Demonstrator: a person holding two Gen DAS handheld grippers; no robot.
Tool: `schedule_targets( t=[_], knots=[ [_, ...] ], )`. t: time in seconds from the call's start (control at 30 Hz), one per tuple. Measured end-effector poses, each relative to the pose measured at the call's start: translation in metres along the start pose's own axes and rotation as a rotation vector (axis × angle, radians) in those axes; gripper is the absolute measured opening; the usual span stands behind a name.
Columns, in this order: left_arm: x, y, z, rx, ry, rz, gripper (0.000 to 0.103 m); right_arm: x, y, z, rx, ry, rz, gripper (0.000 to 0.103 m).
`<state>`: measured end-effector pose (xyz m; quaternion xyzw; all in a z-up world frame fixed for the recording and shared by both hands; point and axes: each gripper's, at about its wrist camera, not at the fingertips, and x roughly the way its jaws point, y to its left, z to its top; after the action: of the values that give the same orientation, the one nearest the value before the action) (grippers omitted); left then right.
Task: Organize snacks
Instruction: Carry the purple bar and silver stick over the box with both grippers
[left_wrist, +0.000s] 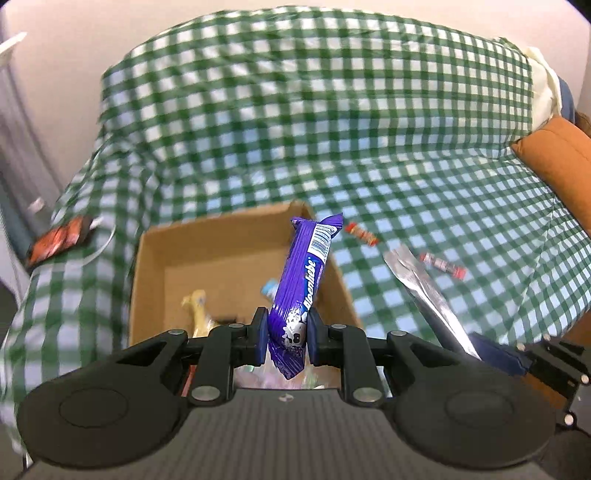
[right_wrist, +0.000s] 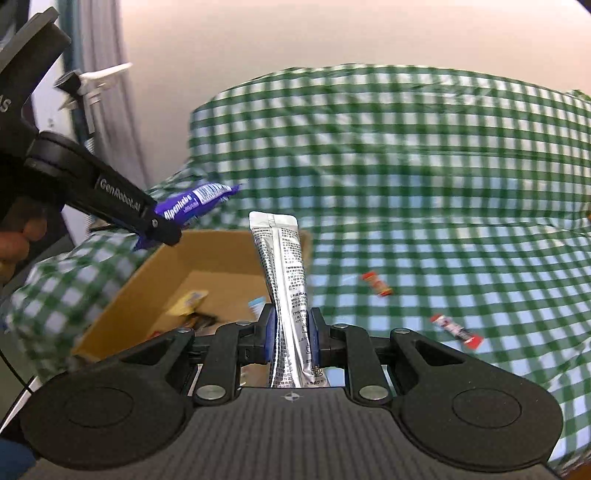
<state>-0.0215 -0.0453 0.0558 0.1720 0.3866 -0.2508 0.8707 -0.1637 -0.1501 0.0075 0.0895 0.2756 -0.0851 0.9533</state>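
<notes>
Purple snack bar (left_wrist: 301, 280), barcoded, glossy

The box (left_wrist: 236, 258) sits on the checked cloth (left_wrist: 332, 129). Two small sachets (left_wrist: 364, 234) (left_wrist: 445, 266) lie on the cloth at the box's three o'clock. Another packet (left_wrist: 59, 240) lies at its nine o'clock. Several snacks (left_wrist: 199, 314) lie inside the box.

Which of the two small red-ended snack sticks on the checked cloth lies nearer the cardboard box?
The orange-red stick, lying nearer the cardboard box. The other stick, white-middled with red ends, lies farther right.
</notes>
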Motion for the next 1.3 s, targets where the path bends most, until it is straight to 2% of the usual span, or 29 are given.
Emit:
schedule_targets(
  t=[0.23, 0.5, 0.8, 1.3],
  knots=[
    [-0.024, 0.033, -0.053, -0.093, 0.046, 0.036, 0.023, -0.023, 0.05, -0.01, -0.072, 0.011, 0.049, 0.02],
    [-0.04, 0.061, -0.083, -0.152, 0.042, 0.07, 0.023, -0.045, 0.075, -0.025, -0.147, 0.012, 0.053, 0.02],
    [-0.04, 0.069, -0.093, -0.174, 0.043, 0.061, 0.023, -0.042, 0.091, -0.026, -0.184, 0.031, 0.05, 0.02],
    [-0.02, 0.077, -0.092, -0.195, 0.068, 0.049, 0.023, -0.024, 0.091, -0.027, -0.193, 0.092, 0.044, 0.02]
  ],
)
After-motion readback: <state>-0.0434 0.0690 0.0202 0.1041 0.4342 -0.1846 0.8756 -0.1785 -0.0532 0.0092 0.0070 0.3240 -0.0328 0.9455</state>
